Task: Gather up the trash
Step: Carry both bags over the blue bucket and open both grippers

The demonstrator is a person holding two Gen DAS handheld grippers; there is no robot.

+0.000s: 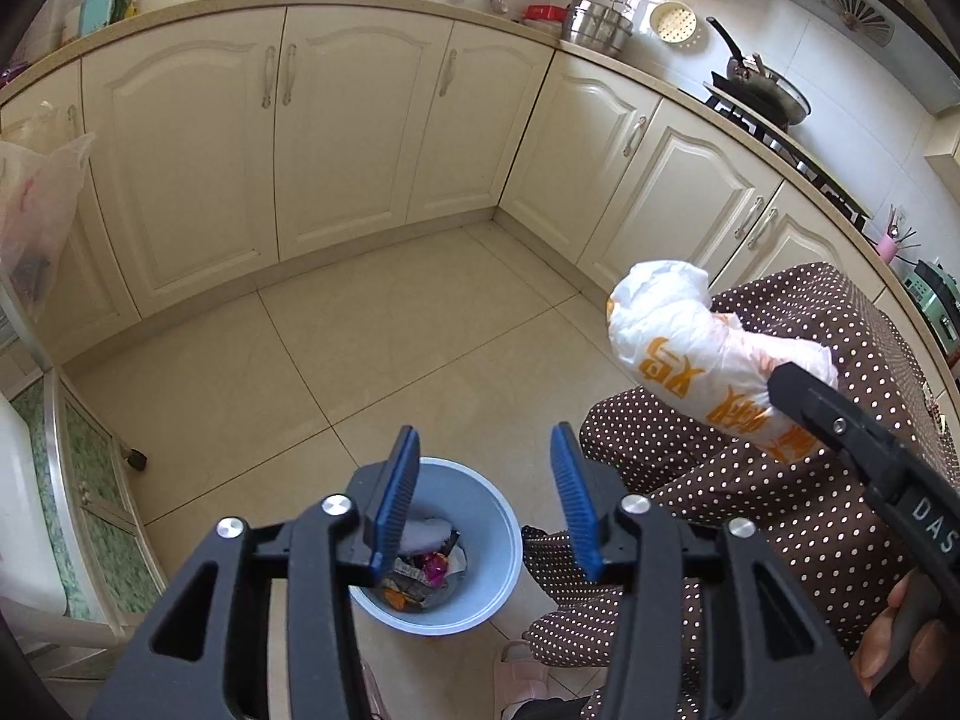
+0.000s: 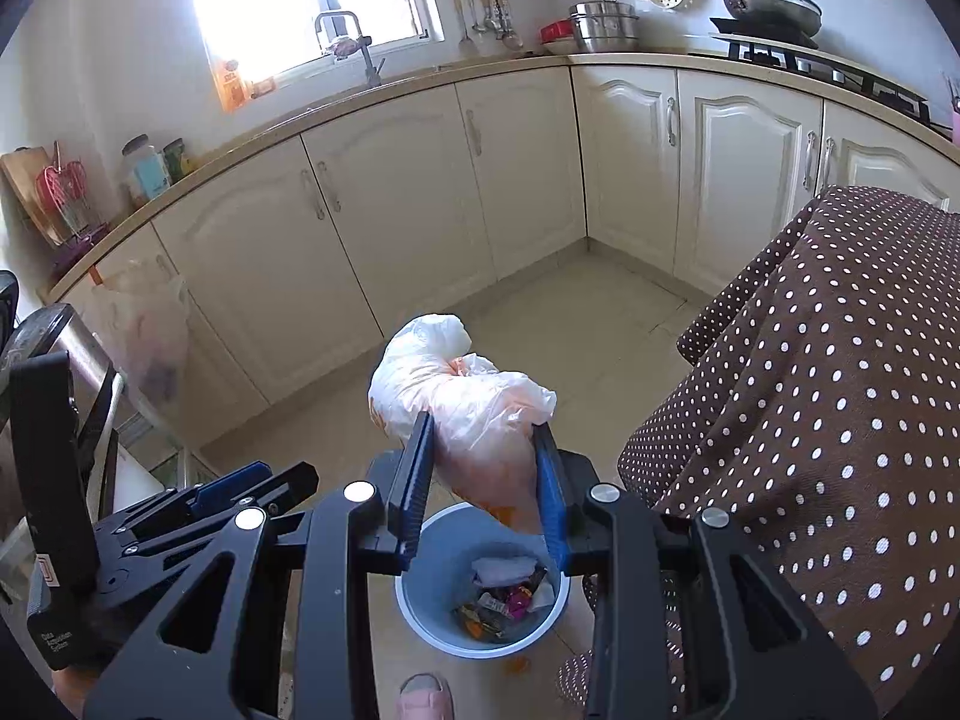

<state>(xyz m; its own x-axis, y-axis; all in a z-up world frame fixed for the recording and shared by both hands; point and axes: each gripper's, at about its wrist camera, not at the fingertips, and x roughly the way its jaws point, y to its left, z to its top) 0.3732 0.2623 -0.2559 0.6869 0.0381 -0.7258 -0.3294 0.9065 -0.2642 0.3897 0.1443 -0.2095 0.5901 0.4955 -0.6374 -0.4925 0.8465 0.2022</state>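
White bag [image 2: 462, 414] clamped in right gripper [image 2: 483, 480] jaws; left gripper [image 1: 486, 504] jaws wide, empty above bin [image 1: 504, 546].

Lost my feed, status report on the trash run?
Left gripper open, empty. Right gripper shut on white plastic bag, above blue bin. Bin holds wrappers; nothing blocking the drop.

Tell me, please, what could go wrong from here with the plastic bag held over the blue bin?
1. The right gripper pinches the white plastic bag only at one end; the loose film might slip early.
2. The bag looks bulky beside the blue bin and could catch its rim or land on the tile floor.
3. Trash already fills the bin's bottom, so the bag may sit high.
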